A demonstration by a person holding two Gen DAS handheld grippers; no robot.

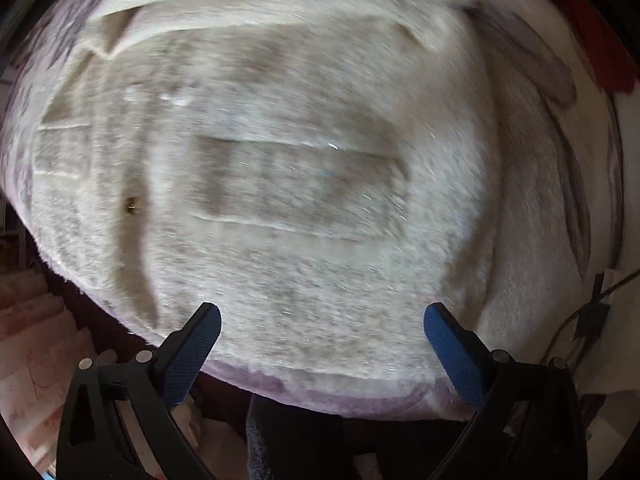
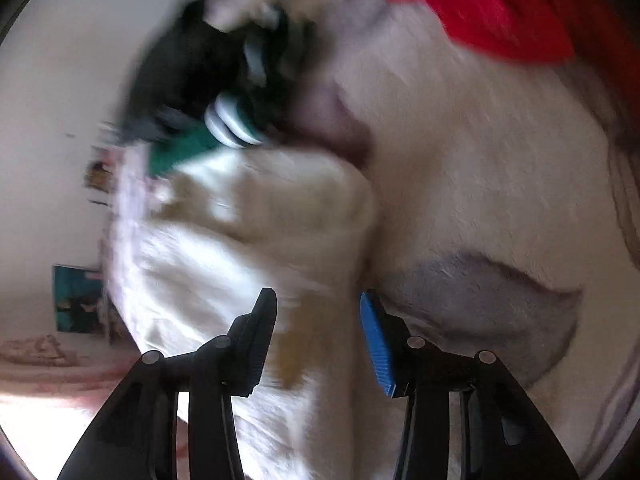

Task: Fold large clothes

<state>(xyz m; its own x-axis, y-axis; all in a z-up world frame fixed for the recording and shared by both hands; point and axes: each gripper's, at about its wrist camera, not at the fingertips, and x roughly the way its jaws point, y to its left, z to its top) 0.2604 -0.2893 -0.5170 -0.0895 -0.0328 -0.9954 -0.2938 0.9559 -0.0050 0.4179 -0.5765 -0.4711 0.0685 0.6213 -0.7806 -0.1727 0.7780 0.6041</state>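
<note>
fleece garment [image 1: 280, 184]: cream cloth, fluffy, matt
gripper pads [image 1: 452, 356]: blue, textured, matt
gripper arms [image 2: 460, 400]: black plastic, smooth
red cloth [image 2: 480, 8]: soft, matt

The right gripper [image 2: 318, 336] stood with its jaws partly apart, nothing pressed between the pads, above a cream fuzzy garment [image 2: 248, 248] that lay bunched in a blurred mound to the near left. To the right spread a pale fleecy bedcover [image 2: 480, 152] with a grey patch [image 2: 492, 300] just right of the blue pad. A red cloth [image 2: 492, 4] lay at the far right. At the far left, the other gripper's black and green body [image 2: 208, 92] met the garment's far edge. A white wall [image 2: 60, 80] with a teal picture [image 2: 76, 300] stood left.
</note>
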